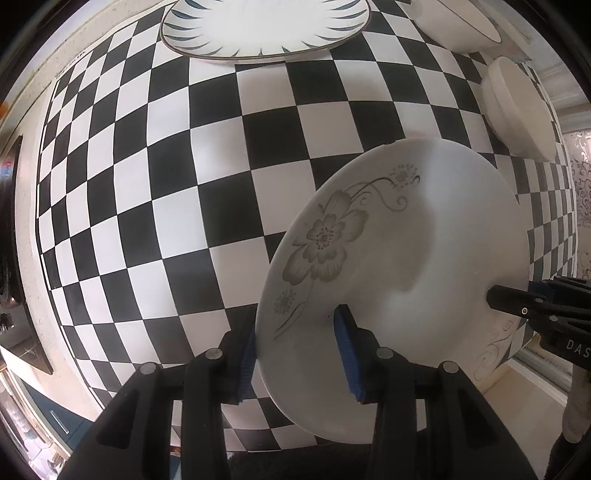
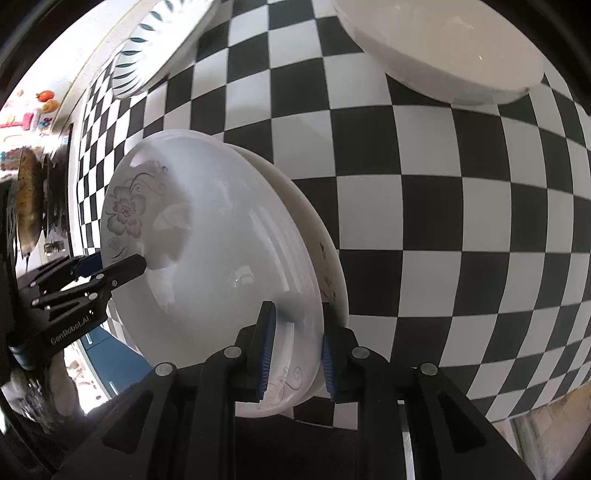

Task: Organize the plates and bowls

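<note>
Mid-task: floral plates (image 2: 207,258) (two stacked, looks like) held off the checkered table (image 1: 184,184) near its front edge, left gripper (image 1: 299,354) and right gripper (image 2: 295,350) both clamped on opposite rims. Still unsorted: blue-leaf plate (image 1: 266,26) at far edge, white bowls (image 1: 517,107) toward far right corner. Landing path unobstructed.

Checkered table, dishes at its far side

The black-and-white checkered table (image 1: 221,155) carries a leaf-patterned plate (image 1: 266,26) and white bowls (image 1: 517,110) near its far edge.

Two flowered plates (image 2: 221,236), one leaf-rimmed plate (image 1: 266,26), two white bowls (image 1: 517,107), two tongs (image 1: 299,354)
</note>
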Tool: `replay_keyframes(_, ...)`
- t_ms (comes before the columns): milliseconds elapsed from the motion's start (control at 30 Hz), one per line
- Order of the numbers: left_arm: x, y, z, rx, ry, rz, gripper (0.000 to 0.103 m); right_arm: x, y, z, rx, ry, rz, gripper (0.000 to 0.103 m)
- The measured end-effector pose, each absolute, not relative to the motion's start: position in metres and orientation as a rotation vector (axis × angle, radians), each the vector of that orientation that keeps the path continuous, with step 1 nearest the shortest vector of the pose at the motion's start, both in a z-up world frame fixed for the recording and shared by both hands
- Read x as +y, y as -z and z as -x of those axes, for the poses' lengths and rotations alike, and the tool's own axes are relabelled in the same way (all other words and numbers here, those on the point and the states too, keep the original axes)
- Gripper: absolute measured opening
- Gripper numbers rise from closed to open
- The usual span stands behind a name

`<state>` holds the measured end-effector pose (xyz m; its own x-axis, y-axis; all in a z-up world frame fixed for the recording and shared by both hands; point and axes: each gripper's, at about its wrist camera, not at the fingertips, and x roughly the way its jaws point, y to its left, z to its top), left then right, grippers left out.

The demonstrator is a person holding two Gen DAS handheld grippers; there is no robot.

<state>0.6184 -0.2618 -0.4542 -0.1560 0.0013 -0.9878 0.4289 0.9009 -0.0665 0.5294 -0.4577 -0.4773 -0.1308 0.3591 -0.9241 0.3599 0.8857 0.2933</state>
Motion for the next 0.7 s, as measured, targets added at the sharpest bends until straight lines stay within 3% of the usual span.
replay_keyframes(700,-0.294,0.457,-0.618,1.711,0.345,-0.459,0.037,-0.427,0.478,-0.559,1.870,0.118,-0.445,0.031)
